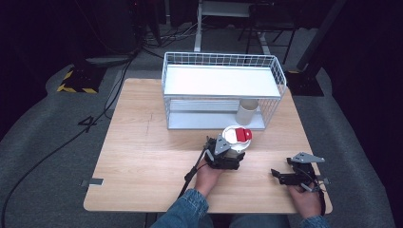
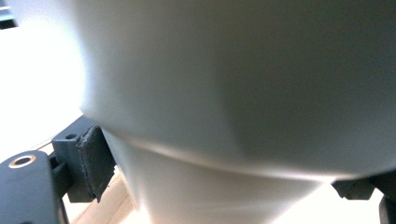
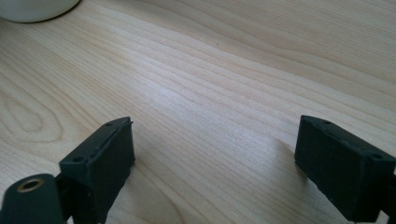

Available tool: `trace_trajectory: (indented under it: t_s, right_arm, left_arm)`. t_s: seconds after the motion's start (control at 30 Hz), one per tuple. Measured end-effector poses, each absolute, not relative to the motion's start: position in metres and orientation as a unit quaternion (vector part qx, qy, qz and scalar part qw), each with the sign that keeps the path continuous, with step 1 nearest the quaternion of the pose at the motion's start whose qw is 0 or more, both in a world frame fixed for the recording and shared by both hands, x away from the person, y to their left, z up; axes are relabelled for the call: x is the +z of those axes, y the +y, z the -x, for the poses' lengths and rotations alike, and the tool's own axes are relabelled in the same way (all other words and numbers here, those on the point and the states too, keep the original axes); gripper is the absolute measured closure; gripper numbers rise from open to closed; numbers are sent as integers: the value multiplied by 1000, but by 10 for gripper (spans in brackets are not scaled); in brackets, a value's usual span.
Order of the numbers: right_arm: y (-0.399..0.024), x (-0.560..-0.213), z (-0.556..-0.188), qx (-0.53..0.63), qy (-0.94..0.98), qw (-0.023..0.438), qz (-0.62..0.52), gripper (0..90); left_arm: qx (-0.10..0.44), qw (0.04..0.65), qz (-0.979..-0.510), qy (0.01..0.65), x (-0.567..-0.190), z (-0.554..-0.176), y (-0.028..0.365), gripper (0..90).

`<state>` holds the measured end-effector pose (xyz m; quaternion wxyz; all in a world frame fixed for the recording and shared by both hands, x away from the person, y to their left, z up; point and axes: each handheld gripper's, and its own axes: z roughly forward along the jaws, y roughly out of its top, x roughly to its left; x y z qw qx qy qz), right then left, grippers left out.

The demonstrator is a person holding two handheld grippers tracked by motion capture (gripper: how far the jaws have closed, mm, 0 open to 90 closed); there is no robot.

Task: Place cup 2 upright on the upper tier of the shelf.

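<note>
A white cup (image 1: 234,136) with a red piece (image 1: 244,135) at its rim stands on the wooden table (image 1: 142,156), just in front of the wire basket. My left gripper (image 1: 231,148) is shut on the cup's side; in the left gripper view the cup (image 2: 243,93) sits between the black pads (image 2: 95,161), which press on its wall. My right gripper (image 1: 277,175) rests low near the table's front right, pointing left. Its jaws stand open over bare wood, with nothing between them (image 3: 215,140). The cup's base (image 3: 32,9) shows at the top left of the right gripper view.
A white wire basket (image 1: 223,59) with a white upper shelf stands at the back of the table. A second white cup (image 1: 247,112) stands on its lower level at the right. Cables and chair legs lie on the floor beyond.
</note>
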<state>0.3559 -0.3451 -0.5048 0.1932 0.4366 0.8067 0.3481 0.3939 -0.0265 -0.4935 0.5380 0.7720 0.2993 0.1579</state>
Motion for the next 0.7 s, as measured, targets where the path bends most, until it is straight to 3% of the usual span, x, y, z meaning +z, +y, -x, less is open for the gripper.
trace_trajectory:
  t_s: [0.7]
  right_arm:
    - [-345,-505,-357,348,807,194,-437,122]
  left_arm:
    - [161,560,-756,298,-467,-378,-15,123]
